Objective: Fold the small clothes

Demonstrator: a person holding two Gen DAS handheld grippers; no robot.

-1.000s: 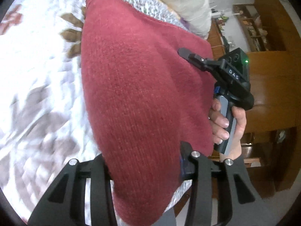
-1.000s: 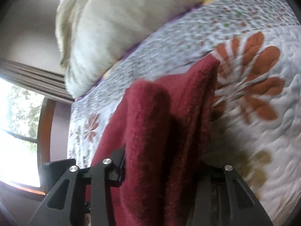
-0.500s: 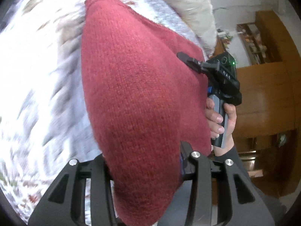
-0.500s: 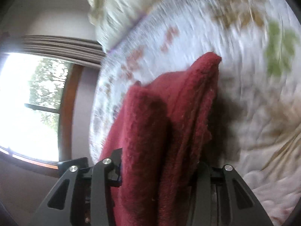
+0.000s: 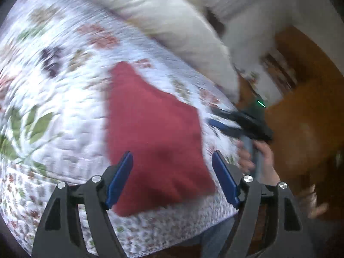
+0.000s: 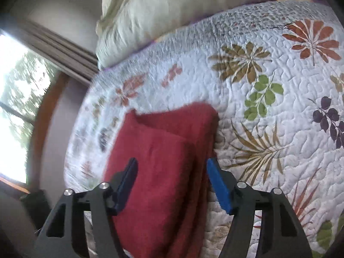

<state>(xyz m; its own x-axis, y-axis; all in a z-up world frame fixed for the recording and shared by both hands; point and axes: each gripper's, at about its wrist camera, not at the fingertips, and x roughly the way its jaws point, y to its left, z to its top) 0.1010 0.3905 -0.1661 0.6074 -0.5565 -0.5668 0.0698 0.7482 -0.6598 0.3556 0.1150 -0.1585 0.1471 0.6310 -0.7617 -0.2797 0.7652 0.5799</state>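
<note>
- Sweater (image 5: 154,133): dark red knit, folded, lies flat on quilt (image 5: 64,111) near the bed's edge.
- Right wrist view: sweater (image 6: 159,172) shows stacked layers, a top fold over a wider lower one; one corner sticks up at the far left.
- Left gripper (image 5: 172,161): jaws wide apart, blue pads exposed, holding nothing. Sweater's near edge sits between and below the fingers; contact can't be judged.
- Right gripper (image 6: 172,167): jaws also spread wide, nothing clamped. Sweater fills the gap between the fingers; the pads look clear of the cloth on both sides, though the left pad is close to it.
- Left wrist view also catches the right gripper (image 5: 217,120) just off the sweater's right edge, blurred, with a hand (image 5: 255,157) around its grip and a green LED lit on its body.
- Quilt: white, stitched, leaf and flower print in rust, green, purple, tan.
- Pillow (image 6: 172,13): cream, lies at the far end of the quilt, well apart from the sweater.
- Window (image 6: 15,99) with curtain at left in the right wrist view; wooden furniture (image 5: 305,111) at right in the left wrist view.
- Left wrist frame is motion-blurred, fine detail is unreadable.
</note>
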